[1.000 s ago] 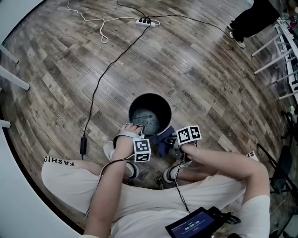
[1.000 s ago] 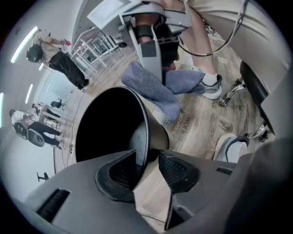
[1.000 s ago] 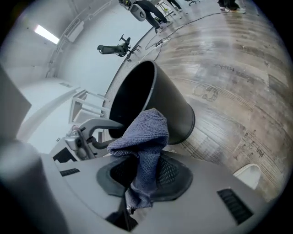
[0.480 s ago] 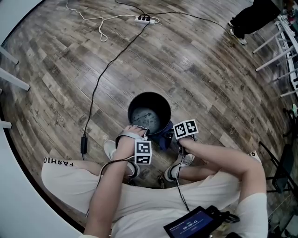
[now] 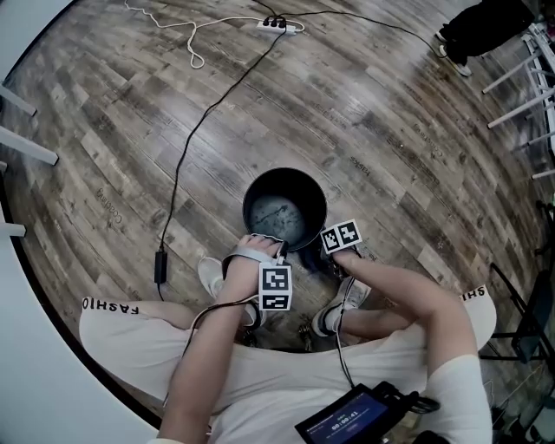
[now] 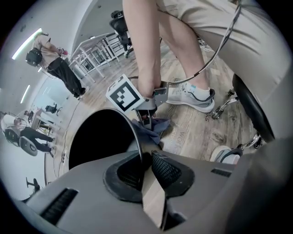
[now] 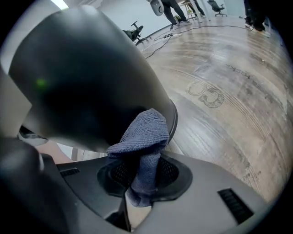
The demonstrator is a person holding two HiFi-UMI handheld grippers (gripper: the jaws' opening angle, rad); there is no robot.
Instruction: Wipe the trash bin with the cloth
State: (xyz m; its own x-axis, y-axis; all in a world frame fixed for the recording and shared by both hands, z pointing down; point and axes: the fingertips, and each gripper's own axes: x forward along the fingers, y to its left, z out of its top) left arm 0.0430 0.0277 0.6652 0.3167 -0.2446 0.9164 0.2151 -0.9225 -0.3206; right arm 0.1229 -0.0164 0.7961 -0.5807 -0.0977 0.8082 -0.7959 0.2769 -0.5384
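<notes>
A person sits over a round black trash bin that stands upright on a wood-plank floor, seen from above. The bin is open at the top, and its pale, scuffed bottom shows inside.

The left hand-held gripper is at the bin's rim, on the side nearest the person. In the left gripper view its jaws have just been closing and now stand narrow, pinching the bin's thin wall between the pads, one jaw inside the bin and one outside.

The right hand-held gripper is just beside the bin, on its outer wall and to the right of the left one. In the right gripper view its jaws are clamped on a blue-grey cloth. The cloth bunches up out of the jaws and lies against the bin's dark curved outside, below the rim. From above, a little of the cloth shows between the bin and the person's feet.

A white shoe sits on each side of the bin's near edge. A black cable runs across the floor from beside the bin to a power strip well beyond it.
</notes>
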